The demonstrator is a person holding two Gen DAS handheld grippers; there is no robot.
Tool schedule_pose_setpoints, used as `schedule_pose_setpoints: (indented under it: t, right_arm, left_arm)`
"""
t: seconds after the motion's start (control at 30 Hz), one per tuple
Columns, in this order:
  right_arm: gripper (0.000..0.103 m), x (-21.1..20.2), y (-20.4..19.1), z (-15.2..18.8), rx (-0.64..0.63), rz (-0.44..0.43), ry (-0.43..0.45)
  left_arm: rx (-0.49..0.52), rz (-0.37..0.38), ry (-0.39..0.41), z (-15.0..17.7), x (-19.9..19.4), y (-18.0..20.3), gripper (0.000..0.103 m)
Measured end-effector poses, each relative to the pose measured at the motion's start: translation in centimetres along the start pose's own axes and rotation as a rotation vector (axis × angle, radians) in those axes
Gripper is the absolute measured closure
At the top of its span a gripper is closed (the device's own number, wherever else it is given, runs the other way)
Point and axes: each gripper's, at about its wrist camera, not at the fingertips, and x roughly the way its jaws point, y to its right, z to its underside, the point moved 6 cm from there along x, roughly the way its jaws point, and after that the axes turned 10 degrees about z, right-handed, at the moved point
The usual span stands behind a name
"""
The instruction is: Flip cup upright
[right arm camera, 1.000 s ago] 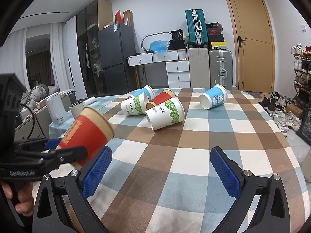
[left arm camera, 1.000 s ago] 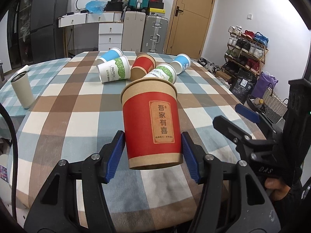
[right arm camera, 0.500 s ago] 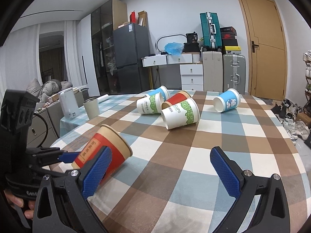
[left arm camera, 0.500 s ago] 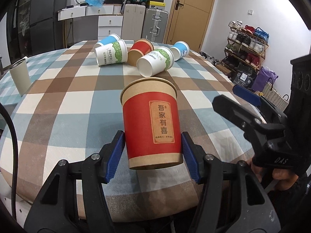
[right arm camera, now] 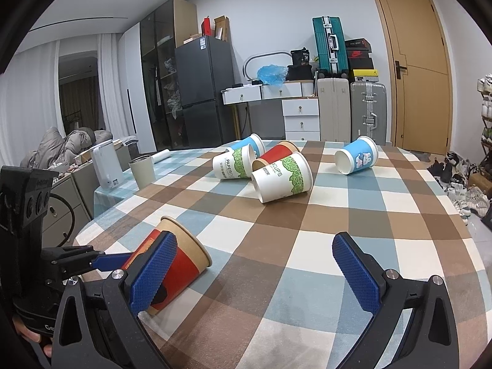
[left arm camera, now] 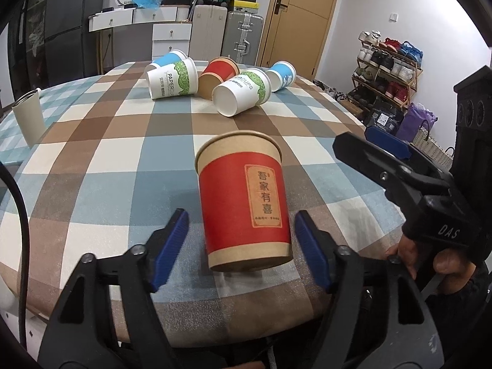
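Left gripper (left arm camera: 240, 247): black plastic frame with triangular cut-outs, blue ribbed fingers (left arm camera: 170, 247), silver screw heads at the joints; black cable curving along the left edge of the frame. Right gripper (right arm camera: 255, 276): same black frame, blue pads (right arm camera: 353, 273) with knurled texture, silver screws. At the right of the left wrist view its black body carries white lettering "DAS"; bare skin of the right hand (left arm camera: 430, 264) below it, dark sleeve beneath.

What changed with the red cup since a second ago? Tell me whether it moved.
Yes. In the right wrist view the red cup came down from level with the beige tumbler to the tablecloth, and the left hand-held gripper opened off it.
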Motion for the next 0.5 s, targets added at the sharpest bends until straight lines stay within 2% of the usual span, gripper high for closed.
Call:
schedule_pose_setpoints:
  t: [0.13, 0.2, 0.23, 0.5]
  right_arm:
    - [0.0, 0.1, 0.2, -0.2, 0.024, 0.005, -0.017]
    - [0.0, 0.1, 0.3, -0.4, 0.038, 0.009, -0.028]
    - [0.0, 0.1, 0.2, -0.5, 0.04, 0.011, -0.034]
    - [0.0, 0.7, -1.0, -0.6, 0.029, 0.005, -0.111]
  left_arm:
    - [0.015, -0.014, 0.031, -0.9, -0.8, -0.8, 0.015]
    - [0.024, -0.032, 0.049, -1.5, -1.2, -1.5, 0.004]
    - [0.023, -0.036, 0.065, -1.8, -1.5, -1.9, 0.002]
    - [0.053, -0.044, 0.119, -3.7, -2.2, -4.5, 0.001]
